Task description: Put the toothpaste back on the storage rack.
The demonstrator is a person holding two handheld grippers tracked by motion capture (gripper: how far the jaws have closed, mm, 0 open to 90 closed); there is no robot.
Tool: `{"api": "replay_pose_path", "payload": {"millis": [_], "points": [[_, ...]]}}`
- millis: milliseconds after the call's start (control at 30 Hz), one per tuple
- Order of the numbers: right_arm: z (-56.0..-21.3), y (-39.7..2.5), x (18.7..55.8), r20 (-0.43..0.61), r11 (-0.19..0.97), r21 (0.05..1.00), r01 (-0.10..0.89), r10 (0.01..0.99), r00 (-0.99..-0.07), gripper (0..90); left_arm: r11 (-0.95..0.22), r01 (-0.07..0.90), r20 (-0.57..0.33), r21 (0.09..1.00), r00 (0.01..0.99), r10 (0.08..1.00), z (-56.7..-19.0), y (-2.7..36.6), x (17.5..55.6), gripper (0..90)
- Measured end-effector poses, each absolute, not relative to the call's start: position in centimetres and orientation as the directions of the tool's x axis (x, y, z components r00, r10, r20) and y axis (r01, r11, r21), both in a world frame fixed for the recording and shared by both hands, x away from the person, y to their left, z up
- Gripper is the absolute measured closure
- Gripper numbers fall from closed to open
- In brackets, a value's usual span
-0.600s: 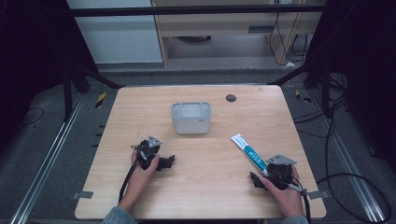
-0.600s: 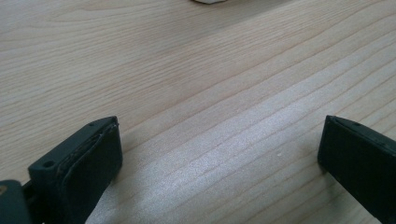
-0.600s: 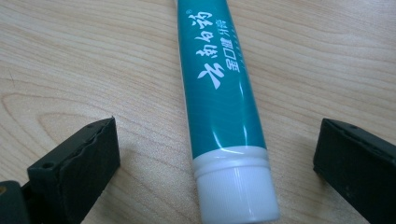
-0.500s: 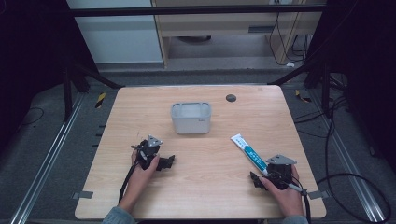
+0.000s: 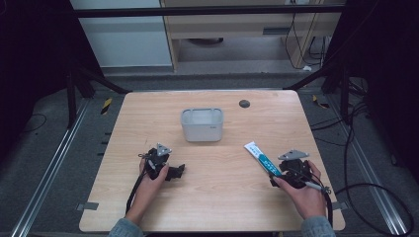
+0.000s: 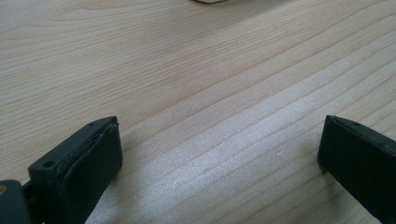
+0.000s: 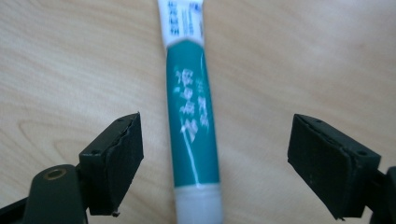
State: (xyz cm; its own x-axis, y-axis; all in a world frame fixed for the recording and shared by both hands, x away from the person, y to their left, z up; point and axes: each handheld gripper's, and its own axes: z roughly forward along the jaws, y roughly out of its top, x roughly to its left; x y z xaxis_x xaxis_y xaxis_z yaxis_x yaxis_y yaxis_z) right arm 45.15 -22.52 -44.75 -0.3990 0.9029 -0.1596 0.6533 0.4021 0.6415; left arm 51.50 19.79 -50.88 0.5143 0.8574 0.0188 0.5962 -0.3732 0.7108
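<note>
We're holding the left gripper (image 5: 176, 172) low over the table (image 5: 222, 197), jaws pointing toward the right gripper's side. In the left gripper view we're seeing its jaws spread wide with bare wood grain between them, nothing gripped. Ahead of it and off to its far side, the bin (image 5: 201, 124) is sitting upright, well apart from the jaws; a pale sliver of its base is peeking in at the top edge of the left gripper view.

Moving right: the tube (image 5: 263, 159) is lying flat on the table, running diagonally, white end pointing away toward the bin, teal body and cap end toward the right gripper (image 5: 274, 178). We're holding that gripper right at the tube's near end. In the right gripper view the tube (image 7: 191, 121) is lying lengthwise straight down the middle between the jaws, cap end closest to the camera. Jaws are standing wide open, one on each side of the tube, both clear of it with wood showing in the gaps. Not gripping.

Beyond the right gripper, near the far edge, a small dark disc (image 5: 244, 103) is sitting on the table, well apart from everything.
</note>
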Motion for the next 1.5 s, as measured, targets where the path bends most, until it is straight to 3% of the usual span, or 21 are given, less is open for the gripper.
{"api": "replay_pose_path", "payload": {"millis": [300,433,1033,1500], "points": [[-42.1,-20.9,48.1,-0.181,0.475,0.588,0.655,0.866,-0.466,22.4,-0.371,0.596,0.017,0.712,0.513,0.858,-50.9,19.8,51.5,0.0],[-41.7,-20.1,50.2,-0.15,0.506,0.524,0.685,0.847,-0.51,29.3,-0.371,0.597,0.018,0.712,0.512,0.859,-50.9,19.8,51.5,0.0],[-41.6,-19.3,54.8,-0.075,0.502,0.4,0.767,0.852,-0.519,39.9,-0.368,0.599,0.018,0.711,0.508,0.861,-50.9,19.8,51.5,0.0],[-43.2,-17.0,56.0,-0.065,0.548,0.363,0.753,0.821,-0.567,46.7,-0.369,0.597,0.018,0.713,0.51,0.86,-50.9,19.8,51.6,0.0]]}}
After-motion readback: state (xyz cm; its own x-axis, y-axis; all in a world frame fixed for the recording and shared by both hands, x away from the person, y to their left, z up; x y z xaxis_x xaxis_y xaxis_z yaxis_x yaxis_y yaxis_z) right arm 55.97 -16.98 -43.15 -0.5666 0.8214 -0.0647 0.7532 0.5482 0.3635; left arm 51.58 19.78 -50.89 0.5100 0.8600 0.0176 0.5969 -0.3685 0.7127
